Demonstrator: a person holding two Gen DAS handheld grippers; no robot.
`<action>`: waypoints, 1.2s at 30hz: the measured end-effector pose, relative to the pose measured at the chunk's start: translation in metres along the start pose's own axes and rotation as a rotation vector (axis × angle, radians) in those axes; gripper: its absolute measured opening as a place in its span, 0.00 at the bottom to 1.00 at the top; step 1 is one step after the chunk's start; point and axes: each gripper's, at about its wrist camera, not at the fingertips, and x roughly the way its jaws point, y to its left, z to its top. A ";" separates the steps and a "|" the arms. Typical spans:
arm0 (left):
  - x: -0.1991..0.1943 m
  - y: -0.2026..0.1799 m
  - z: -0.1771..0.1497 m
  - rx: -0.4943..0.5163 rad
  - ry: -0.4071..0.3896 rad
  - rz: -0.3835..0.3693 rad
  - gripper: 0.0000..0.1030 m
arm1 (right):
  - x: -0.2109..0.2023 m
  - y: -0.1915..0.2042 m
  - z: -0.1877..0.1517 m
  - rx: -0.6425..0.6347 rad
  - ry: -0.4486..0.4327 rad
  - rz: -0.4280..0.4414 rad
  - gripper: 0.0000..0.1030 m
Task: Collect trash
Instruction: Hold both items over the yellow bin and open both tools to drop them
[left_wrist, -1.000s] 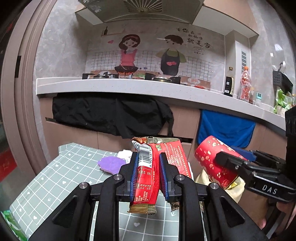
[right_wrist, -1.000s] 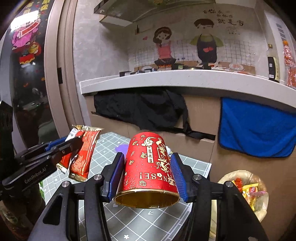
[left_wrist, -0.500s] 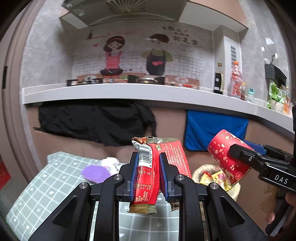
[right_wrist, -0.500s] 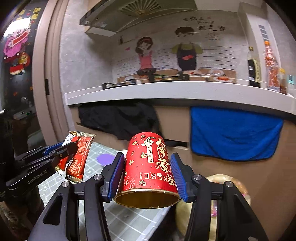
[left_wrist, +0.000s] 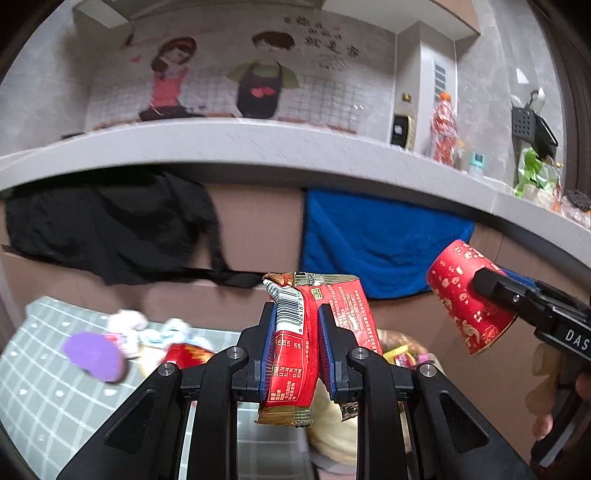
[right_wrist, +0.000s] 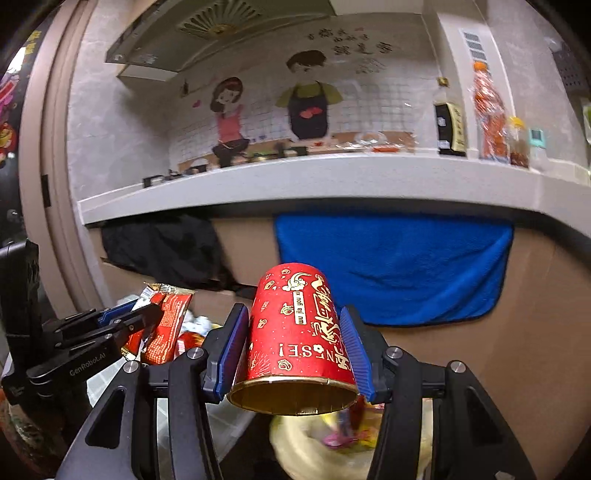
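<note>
The left hand-held gripper (left_wrist: 295, 343) is clenched on a red wrapper (left_wrist: 291, 350), which is pinched upright between the blue pads (left_wrist: 267, 343); its barcode end stands above the jaws and its crimped lower edge hangs below them. A second flap of the same red packet is seen behind the right-side finger (whether it is one folded wrapper or two cannot be told).

The right hand-held gripper (right_wrist: 293, 350) is grasping a red cup (right_wrist: 299, 332), held by its sides with the gold-lined mouth turned toward the camera and tilted down. The jaws stand wide around it.

Both loads are held in the air, off the table (left_wrist: 40, 398). A bin (right_wrist: 317, 454) lined with a pale bag is seen directly below the cup, blurred, with coloured scraps in it. In the left view the same bin shows just behind and under the wrapper.

On the table's checked cloth remain a purple piece (left_wrist: 92, 356), crumpled white tissue (left_wrist: 129, 325) and a red packet (left_wrist: 186, 356), all blurred. A blue towel (right_wrist: 391, 266) hangs on the cabinet behind.
</note>
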 end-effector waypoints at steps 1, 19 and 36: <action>0.010 -0.006 -0.002 0.005 0.012 -0.009 0.22 | 0.005 -0.005 -0.002 0.006 0.007 -0.002 0.47; 0.110 -0.059 -0.028 0.062 0.176 -0.077 0.22 | 0.066 -0.090 -0.046 0.128 0.119 -0.047 0.47; 0.157 -0.039 -0.030 -0.070 0.267 -0.260 0.52 | 0.100 -0.127 -0.078 0.290 0.197 -0.006 0.51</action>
